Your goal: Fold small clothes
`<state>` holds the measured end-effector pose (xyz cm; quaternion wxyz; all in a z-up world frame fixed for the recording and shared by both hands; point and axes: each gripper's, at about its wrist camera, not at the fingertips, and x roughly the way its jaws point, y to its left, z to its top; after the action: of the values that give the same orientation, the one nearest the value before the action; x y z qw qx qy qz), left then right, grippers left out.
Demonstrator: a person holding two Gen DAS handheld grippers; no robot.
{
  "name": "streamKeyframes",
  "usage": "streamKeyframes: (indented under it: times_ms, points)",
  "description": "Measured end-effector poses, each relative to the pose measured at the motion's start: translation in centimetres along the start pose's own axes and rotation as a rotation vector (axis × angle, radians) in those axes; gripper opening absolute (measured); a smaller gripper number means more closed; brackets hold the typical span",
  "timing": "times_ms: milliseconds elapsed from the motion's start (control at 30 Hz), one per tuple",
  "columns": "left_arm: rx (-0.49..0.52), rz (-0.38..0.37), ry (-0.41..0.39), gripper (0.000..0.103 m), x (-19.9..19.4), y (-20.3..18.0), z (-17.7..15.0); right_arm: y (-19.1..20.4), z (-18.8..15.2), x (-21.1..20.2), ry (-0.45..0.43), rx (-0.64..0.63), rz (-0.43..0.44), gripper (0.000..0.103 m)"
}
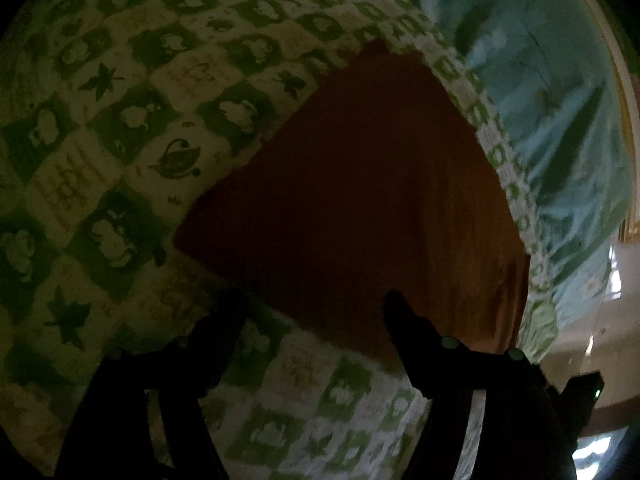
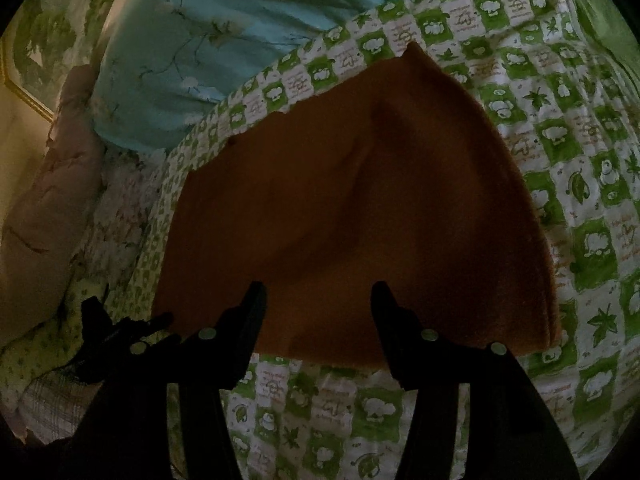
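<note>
A rust-orange cloth (image 1: 360, 184) (image 2: 360, 216) lies flat on a green-and-white checked quilt (image 1: 120, 120) (image 2: 560, 160), looking folded, with a doubled edge on the right in the right wrist view. My left gripper (image 1: 314, 304) hovers open at the cloth's near edge. One finger is over the quilt and the other over the cloth, with nothing pressed between them. My right gripper (image 2: 318, 294) stands open too, both fingertips just above the cloth's near hem. The picture is dim, so I cannot tell whether either gripper touches the fabric.
A turquoise flowered sheet (image 1: 560, 100) (image 2: 208, 40) lies beyond the quilt. A pale pink bundle (image 2: 52, 200) and light flowered bedding (image 2: 44, 360) sit at the left of the right wrist view. A gold-edged frame (image 2: 24, 88) borders the bed there.
</note>
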<state>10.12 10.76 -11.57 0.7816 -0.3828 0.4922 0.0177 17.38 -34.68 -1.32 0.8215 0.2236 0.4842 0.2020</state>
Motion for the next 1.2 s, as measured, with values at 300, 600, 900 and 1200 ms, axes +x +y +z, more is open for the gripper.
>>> streamKeyframes:
  times_ms: [300,600,900,1200]
  points:
    - [-0.013,0.004,-0.116,0.043,1.0,-0.5,3.2,-0.2,0.6,0.6,0.022,-0.019,0.006,0.056]
    - [0.291,0.018,-0.163,0.01,-1.4,-8.7,2.2,-1.9,1.8,0.9,0.023,-0.019,0.034,0.056]
    - [0.671,-0.075,-0.085,0.009,1.4,-21.8,-5.2,-3.8,4.7,0.5,0.004,0.018,0.089,0.056]
    - [0.817,-0.008,0.063,0.009,8.3,-23.5,-11.0,-4.1,9.1,4.1,0.088,0.071,0.21,0.063]
